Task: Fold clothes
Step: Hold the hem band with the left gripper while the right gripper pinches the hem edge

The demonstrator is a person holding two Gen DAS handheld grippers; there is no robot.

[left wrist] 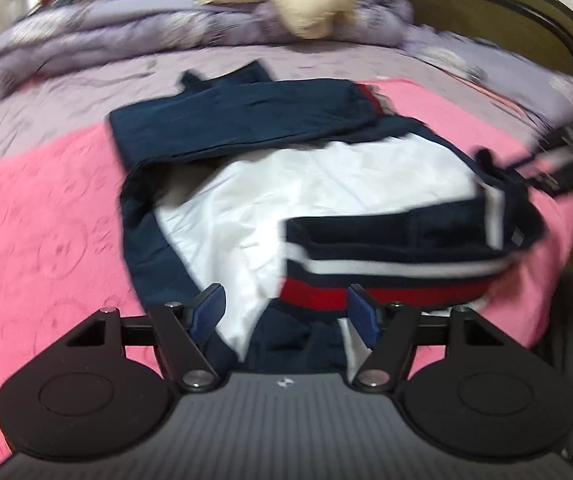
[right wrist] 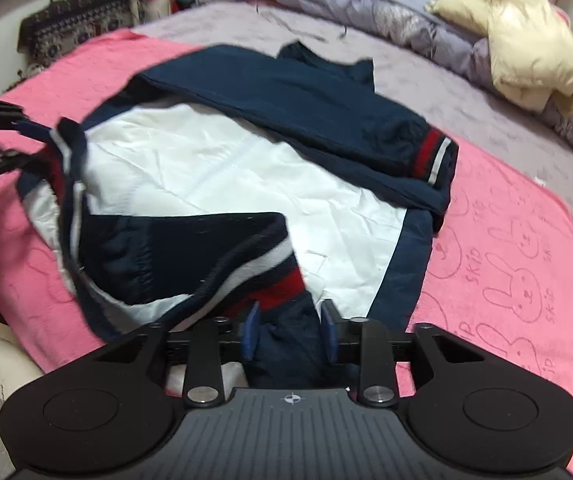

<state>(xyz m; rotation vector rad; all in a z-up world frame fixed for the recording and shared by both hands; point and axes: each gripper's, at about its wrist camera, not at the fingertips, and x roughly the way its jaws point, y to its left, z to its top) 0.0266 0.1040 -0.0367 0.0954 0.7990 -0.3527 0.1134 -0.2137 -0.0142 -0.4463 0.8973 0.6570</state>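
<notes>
Item one, nearest the lens in both wrist views: black two-finger hand-held grippers with blue ribbed pads. Left gripper (left wrist: 286, 312): jaws wide, nothing pressed between the pads; white lining and the red-striped hem lie in the gap, untouched as far as can be told. Right gripper (right wrist: 289, 332): jaws narrowed around a fold of dark navy cloth at the near hem; the pads stand just beside the fold, and whether they actually pinch it cannot be told. Item two: navy-blue zip jacket with white satin lining and red-and-white ribbed cuffs and hem (left wrist: 318, 184), lying opened out, lining up, on a pink plush blanket with rabbit motifs (left wrist: 38, 216), which covers a lilac quilted bedspread (left wrist: 86, 76). From the left gripper the jacket spreads away toward 12 o'clock, its long axis running from 6 to 12; one sleeve is folded across the far end, cuff (left wrist: 370, 100) at about 1 o'clock. A banded hem flap (left wrist: 398, 268) lies turned over the lining at 2 o'clock. In the right wrist view the same flap (right wrist: 246, 272) sits at 11 o'clock, just beyond the pads, and the left gripper (right wrist: 26, 140) shows at 10 o'clock beside the jacket's edge. Judgement: both grippers stand at the near hem; the right is nearer a grasp. Item three: cream padded garment (right wrist: 526, 48), heaped at the far side, apart.
</notes>
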